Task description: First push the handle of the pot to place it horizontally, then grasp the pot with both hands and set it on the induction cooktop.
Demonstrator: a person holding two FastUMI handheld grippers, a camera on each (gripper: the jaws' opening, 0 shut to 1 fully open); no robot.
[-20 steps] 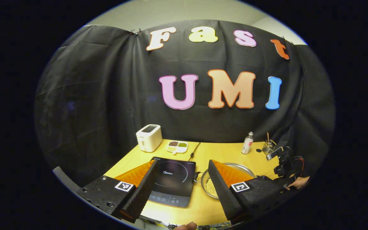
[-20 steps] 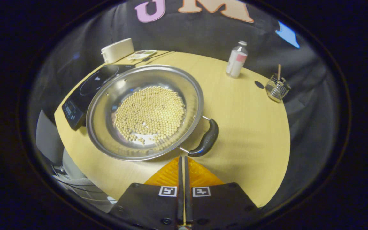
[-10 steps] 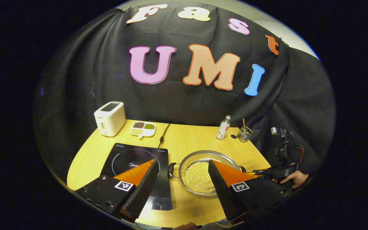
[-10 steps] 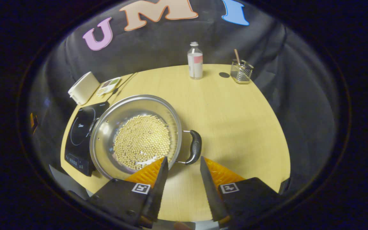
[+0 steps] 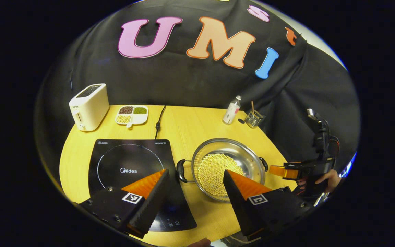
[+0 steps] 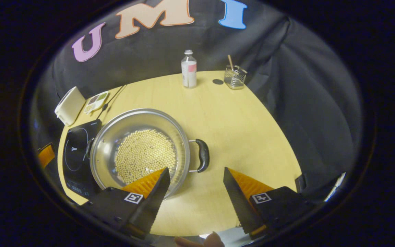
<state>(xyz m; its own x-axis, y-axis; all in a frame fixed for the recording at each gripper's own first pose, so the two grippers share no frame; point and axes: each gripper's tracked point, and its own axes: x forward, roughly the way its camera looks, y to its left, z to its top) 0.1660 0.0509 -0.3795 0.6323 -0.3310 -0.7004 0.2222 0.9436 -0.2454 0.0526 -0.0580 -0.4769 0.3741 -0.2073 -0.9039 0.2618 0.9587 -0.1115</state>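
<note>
A steel pot (image 5: 239,151) full of pale beans (image 5: 214,169) sits on the wooden table (image 5: 197,127), just right of the black induction cooktop (image 5: 129,164). Its two black handles (image 5: 181,170) (image 5: 264,164) point left and right. My left gripper (image 5: 195,173) hovers open above the pot's left handle and the cooktop edge. In the right gripper view, my right gripper (image 6: 196,171) is open, with the pot's near handle (image 6: 202,155) just ahead between its fingers, not touched. The right gripper (image 5: 286,171), held by a hand (image 5: 324,178), sits off the pot's right side.
A white toaster (image 5: 89,106) and a divided dish (image 5: 131,115) stand at the back left, with a cord (image 5: 158,120) running to the cooktop. A small bottle (image 6: 188,70) and a wire holder (image 6: 235,76) stand at the back right. Bare table (image 6: 245,137) lies right of the pot.
My right gripper went from shut to wide open and drew back from the handle. The pot's handle swung round to the side. My left gripper came in over the table, staying open.
</note>
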